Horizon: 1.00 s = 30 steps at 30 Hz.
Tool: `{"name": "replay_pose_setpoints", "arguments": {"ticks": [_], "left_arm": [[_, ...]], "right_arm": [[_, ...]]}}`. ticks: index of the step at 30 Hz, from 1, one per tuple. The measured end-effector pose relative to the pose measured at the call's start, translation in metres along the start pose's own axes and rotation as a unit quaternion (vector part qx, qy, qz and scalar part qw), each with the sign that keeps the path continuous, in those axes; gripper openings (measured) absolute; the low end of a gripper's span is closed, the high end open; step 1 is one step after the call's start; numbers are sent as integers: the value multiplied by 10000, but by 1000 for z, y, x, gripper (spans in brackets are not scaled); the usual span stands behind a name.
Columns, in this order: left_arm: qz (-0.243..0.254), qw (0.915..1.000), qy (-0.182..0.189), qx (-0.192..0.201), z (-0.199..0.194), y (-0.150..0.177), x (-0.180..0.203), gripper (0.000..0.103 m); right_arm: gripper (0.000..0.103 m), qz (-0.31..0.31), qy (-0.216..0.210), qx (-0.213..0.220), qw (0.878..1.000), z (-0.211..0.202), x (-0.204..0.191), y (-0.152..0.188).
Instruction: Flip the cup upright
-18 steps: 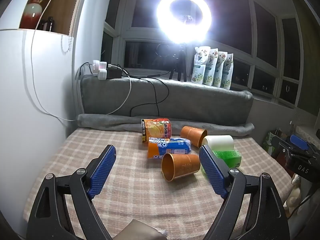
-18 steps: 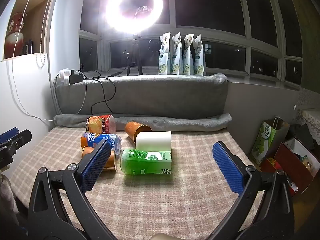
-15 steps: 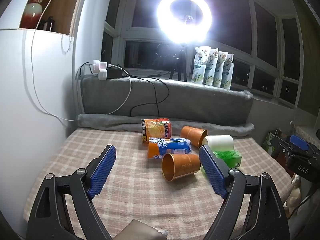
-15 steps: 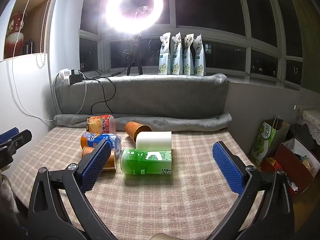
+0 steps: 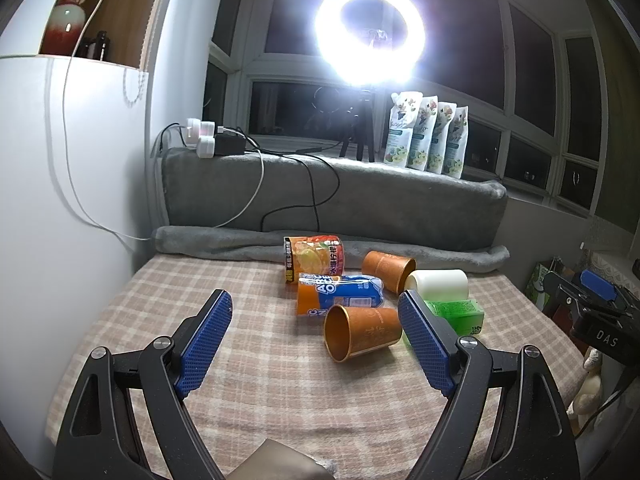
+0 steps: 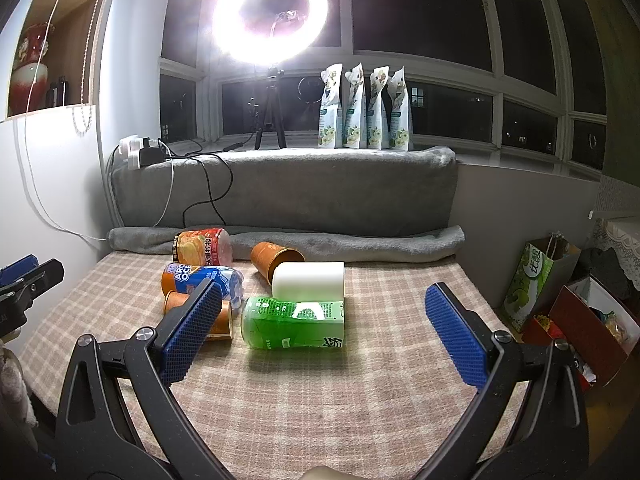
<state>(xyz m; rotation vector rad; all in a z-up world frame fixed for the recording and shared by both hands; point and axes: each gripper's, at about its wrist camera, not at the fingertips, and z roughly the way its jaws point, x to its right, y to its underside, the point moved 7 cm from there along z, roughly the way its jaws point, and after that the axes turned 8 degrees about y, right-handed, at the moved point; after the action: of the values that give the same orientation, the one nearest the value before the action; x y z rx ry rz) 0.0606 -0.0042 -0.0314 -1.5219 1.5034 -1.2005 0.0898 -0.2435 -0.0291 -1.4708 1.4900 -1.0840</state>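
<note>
An orange paper cup (image 5: 362,332) lies on its side on the checked cloth, mouth toward me; it is partly hidden behind a finger in the right wrist view (image 6: 220,320). A second orange cup (image 5: 386,270) (image 6: 276,258) lies on its side further back. A white cup (image 5: 438,285) (image 6: 310,280) also lies on its side. My left gripper (image 5: 316,340) is open and empty, just short of the near orange cup. My right gripper (image 6: 324,332) is open and empty, in front of the green can (image 6: 294,322).
A blue-and-orange bottle (image 5: 340,294) and a red-orange can (image 5: 314,258) lie by the cups. A grey rolled blanket (image 5: 240,242) and cushion bound the back. A white wall (image 5: 60,240) is at left. Bags and boxes (image 6: 580,312) stand off the right edge.
</note>
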Motion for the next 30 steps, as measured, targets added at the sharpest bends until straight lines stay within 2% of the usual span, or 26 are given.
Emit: {"name": "replay_pose_setpoints", "arguments": {"ticks": [9, 13, 20, 25, 30], "left_arm": [[-9, 10000, -2, -4, 0, 2, -1, 85], [-48, 9999, 30, -116, 5, 9, -3, 85], [-99, 9993, 6, -348, 11, 20, -14, 85], [-79, 9990, -32, -440, 12, 24, -22, 85], [-97, 9986, -58, -510, 12, 27, -27, 85]], "right_arm": [[103, 1, -54, -55, 10000, 9, -3, 7], [103, -30, -225, -129, 9997, 15, -6, 5], [103, -188, -777, -398, 9960, 34, -29, 13], [103, -594, -1130, -529, 9904, 50, -50, 11], [103, -1218, -1462, -708, 9792, 71, -76, 10]]}}
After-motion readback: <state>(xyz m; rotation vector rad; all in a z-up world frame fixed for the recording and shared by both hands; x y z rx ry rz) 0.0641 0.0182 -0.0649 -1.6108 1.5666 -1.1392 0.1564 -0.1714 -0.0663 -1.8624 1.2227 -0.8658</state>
